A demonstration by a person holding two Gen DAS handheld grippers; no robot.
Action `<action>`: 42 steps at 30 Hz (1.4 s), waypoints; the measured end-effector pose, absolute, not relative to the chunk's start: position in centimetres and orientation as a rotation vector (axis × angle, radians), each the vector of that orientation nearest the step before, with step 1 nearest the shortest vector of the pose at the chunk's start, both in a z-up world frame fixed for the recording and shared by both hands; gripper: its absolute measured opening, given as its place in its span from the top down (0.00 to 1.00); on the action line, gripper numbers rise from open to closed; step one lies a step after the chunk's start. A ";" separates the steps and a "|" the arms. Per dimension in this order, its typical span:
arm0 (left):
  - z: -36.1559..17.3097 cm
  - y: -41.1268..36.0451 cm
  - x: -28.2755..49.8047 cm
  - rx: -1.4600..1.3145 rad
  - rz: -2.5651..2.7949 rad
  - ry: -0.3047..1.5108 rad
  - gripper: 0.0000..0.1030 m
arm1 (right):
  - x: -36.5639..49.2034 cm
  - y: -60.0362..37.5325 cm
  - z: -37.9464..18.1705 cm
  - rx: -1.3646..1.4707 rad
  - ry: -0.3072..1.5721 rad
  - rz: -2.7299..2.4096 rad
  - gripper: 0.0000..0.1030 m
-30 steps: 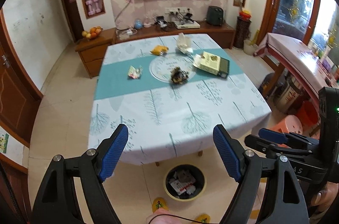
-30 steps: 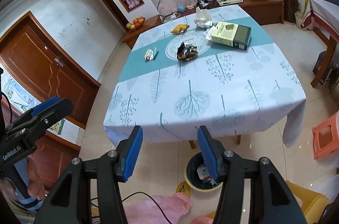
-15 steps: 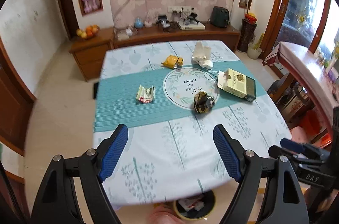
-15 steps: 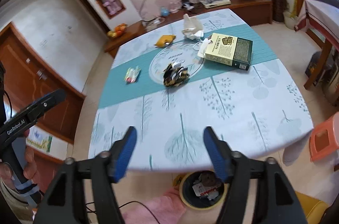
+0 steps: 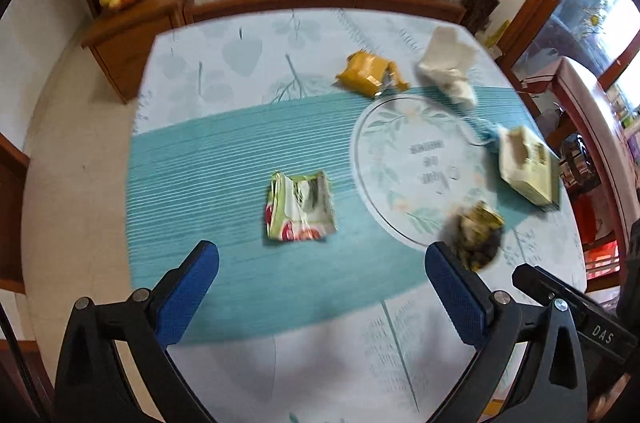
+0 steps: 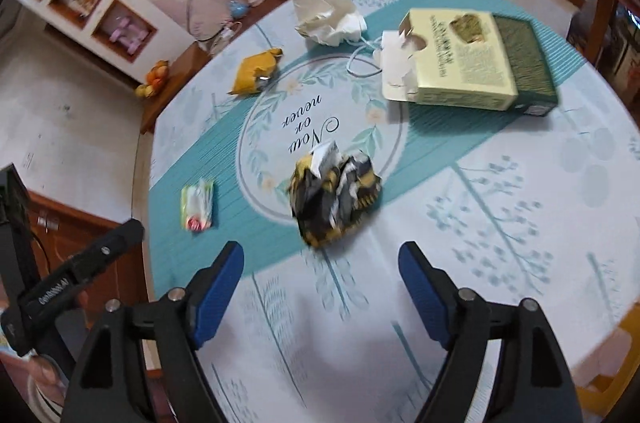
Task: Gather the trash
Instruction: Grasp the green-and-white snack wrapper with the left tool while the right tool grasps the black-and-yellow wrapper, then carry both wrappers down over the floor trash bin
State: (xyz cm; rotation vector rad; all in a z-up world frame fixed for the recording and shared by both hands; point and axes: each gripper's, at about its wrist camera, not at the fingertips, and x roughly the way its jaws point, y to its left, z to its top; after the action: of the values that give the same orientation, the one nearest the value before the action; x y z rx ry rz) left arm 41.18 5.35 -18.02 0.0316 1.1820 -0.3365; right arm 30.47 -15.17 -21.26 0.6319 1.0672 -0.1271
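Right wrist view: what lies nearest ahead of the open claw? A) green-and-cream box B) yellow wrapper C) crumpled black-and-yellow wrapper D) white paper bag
C: the crumpled black-and-yellow wrapper lies on the tablecloth just beyond the right claw, whose jaws stand apart with nothing between them; the other items lie farther back.

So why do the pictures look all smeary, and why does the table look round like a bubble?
Left wrist view: smeared all over by motion, so the green wrapper and yellow packet look soft; only the left tool stays sharp. Right wrist view: less smeared, the crumpled wrapper and box blur at their edges. Both views: a fisheye lens bends the table into a bulge.
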 end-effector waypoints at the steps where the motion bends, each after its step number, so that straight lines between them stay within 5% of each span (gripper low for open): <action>1: -19.0 5.4 42.2 0.019 -0.338 1.201 0.01 | 31.1 -15.2 -21.7 0.635 1.077 -0.139 0.22; 19: -26.8 5.1 48.3 -0.035 -0.290 1.377 0.02 | 36.1 -14.0 -25.3 0.624 1.138 -0.248 0.21; 25: -27.1 5.8 48.5 -0.045 -0.260 1.388 0.26 | 36.0 -14.3 -25.4 0.631 1.132 -0.244 0.25; 27: -26.9 5.7 48.4 -0.030 -0.259 1.381 0.47 | 35.8 -14.4 -25.3 0.622 1.132 -0.257 0.32; 31: -26.1 5.7 48.2 -0.046 -0.272 1.369 0.65 | 35.2 -15.1 -25.3 0.656 1.125 -0.253 0.42; 33: -25.6 5.5 47.9 -0.034 -0.277 1.356 0.83 | 34.8 -15.3 -25.3 0.662 1.125 -0.255 0.43; 42: -22.9 4.4 45.2 0.030 -0.309 1.318 0.89 | 32.2 -15.1 -23.5 0.612 1.082 -0.225 0.47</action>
State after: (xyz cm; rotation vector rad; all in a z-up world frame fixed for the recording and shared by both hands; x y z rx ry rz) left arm 45.16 4.41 -22.86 0.0302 1.3182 -0.3094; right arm 32.15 -15.14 -23.46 0.6121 1.0816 -0.2249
